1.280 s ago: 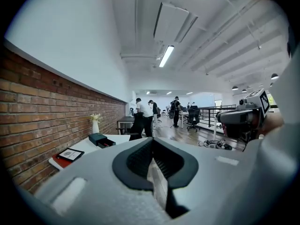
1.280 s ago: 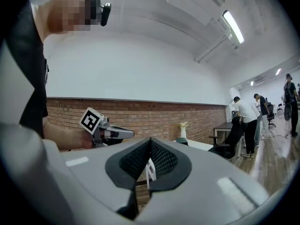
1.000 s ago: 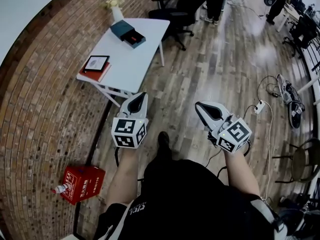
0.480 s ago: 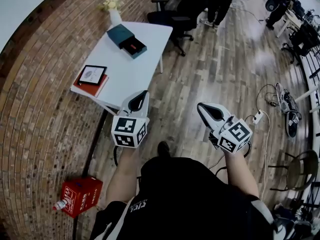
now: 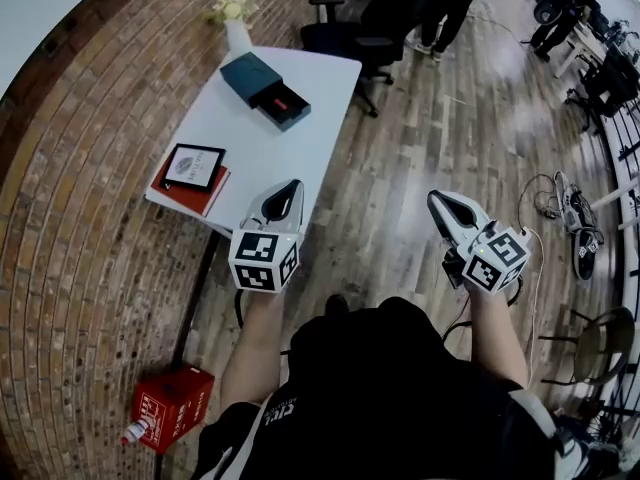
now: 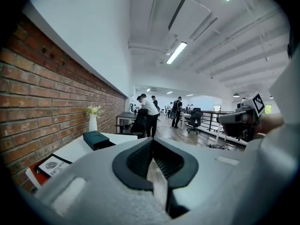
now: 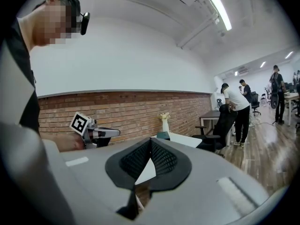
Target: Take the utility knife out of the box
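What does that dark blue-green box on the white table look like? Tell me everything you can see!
The box is dark teal, flat and rectangular, and it looks like cardboard. It is partly open: a darker tray is slid out of one end, and something small and red lies in it, too tiny to say what. The box lies flat at the far end of the white table, close to the vase of flowers. Only the table touches it.

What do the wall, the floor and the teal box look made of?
Wall: red brick, matte, with visible mortar lines.
Floor: wood planks or a wood-look surface, glossy, reflecting light.
Teal box: probably cardboard, matte, though that can't be confirmed.
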`<state>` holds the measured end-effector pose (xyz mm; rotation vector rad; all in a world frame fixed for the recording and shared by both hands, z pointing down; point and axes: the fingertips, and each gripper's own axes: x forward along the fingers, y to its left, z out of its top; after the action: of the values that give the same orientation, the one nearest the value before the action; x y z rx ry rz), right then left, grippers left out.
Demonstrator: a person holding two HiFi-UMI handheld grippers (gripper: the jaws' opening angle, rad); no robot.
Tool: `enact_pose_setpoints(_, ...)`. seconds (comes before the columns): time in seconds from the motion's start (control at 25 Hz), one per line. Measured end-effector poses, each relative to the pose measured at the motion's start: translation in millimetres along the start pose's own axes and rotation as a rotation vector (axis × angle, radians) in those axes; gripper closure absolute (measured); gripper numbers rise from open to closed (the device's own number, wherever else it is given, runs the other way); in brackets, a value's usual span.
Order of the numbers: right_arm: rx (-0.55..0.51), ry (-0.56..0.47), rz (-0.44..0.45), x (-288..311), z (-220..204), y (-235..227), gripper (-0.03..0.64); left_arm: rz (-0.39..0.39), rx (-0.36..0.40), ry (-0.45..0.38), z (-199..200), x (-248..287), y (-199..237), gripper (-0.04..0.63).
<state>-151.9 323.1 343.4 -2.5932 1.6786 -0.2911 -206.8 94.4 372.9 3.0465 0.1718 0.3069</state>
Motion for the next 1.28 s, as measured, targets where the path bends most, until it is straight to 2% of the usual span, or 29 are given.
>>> enact_pose_setpoints(0.12,0.016,0.023,0.001,21.4,-2.7,-4.8,0.615,0.003,-0.027,0.013,-7.1,3.4,16.1,0.589)
enact_pose_setpoints(0.32,0.011,0.063,0.081,70.0,-13.6,6.1,0.615,0.035,-0.052,0.024,-9.6,13.7,46.1,0.589)
enact_pose_setpoints(0.48,0.0,0.081,0.132,100.6,-13.1,-2.2,0.615,0.064,-0.052,0.026,-2.9,29.0,64.2,0.589)
enact_pose_setpoints(0.72,-0.004,0.1,0.188,137.4,-8.7,-37.5,0.615,0.106,-0.071,0.02,5.2,68.4,82.0,0.589)
enact_pose_setpoints(1.28,0.041,0.132,0.328,215.0,4.0,-143.5,0.615,0.202,-0.098,0.067,24.0,178.5,100.6,0.589)
